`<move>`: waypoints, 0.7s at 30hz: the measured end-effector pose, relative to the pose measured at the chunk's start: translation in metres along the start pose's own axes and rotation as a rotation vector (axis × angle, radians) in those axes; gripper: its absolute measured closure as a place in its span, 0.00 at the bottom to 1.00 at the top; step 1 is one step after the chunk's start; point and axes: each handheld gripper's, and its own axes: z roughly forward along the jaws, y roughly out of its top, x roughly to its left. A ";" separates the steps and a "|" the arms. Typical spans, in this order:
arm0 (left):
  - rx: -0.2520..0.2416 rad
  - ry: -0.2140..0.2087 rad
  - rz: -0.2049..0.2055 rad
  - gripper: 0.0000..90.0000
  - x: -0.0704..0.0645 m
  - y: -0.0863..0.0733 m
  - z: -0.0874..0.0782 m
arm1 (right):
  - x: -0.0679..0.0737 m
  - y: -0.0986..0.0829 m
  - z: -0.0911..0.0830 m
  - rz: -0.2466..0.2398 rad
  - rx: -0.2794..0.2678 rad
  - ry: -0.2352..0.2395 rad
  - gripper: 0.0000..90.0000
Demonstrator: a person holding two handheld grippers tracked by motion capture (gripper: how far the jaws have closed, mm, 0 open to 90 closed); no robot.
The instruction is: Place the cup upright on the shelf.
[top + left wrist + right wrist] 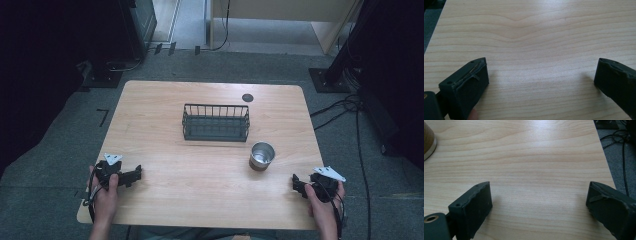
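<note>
While both claws rest spread wide on the counter, I grip nothing.
My left claw and right claw sit at the near corners; the metal cup stands near the right one, beside the wire basket.

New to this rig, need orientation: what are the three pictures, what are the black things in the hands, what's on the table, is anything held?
A person sits at a light wooden table, holding a black two-jaw hand gripper in each hand. The high view looks down from above: left gripper, right gripper. The other two pictures come from cameras riding on the left gripper and the right gripper, looking along their jaws. On the table stand a black wire basket and a round metal cup. Both jaw pairs stand wide open over bare wood; nothing is held.
</note>
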 end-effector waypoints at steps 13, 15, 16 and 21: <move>0.000 -0.001 -0.001 0.00 0.000 0.000 0.000 | 0.005 0.003 -0.004 0.020 -0.016 -0.024 0.07; 0.000 -0.001 -0.001 0.00 0.000 0.000 0.000 | 0.007 0.006 -0.007 0.025 -0.031 -0.015 0.07; 0.000 -0.001 -0.001 0.00 0.000 0.000 0.000 | 0.008 0.008 -0.009 0.029 -0.040 -0.008 0.07; 0.000 -0.001 -0.001 0.00 0.000 0.000 0.000 | 0.014 0.015 -0.017 0.024 -0.066 0.008 0.08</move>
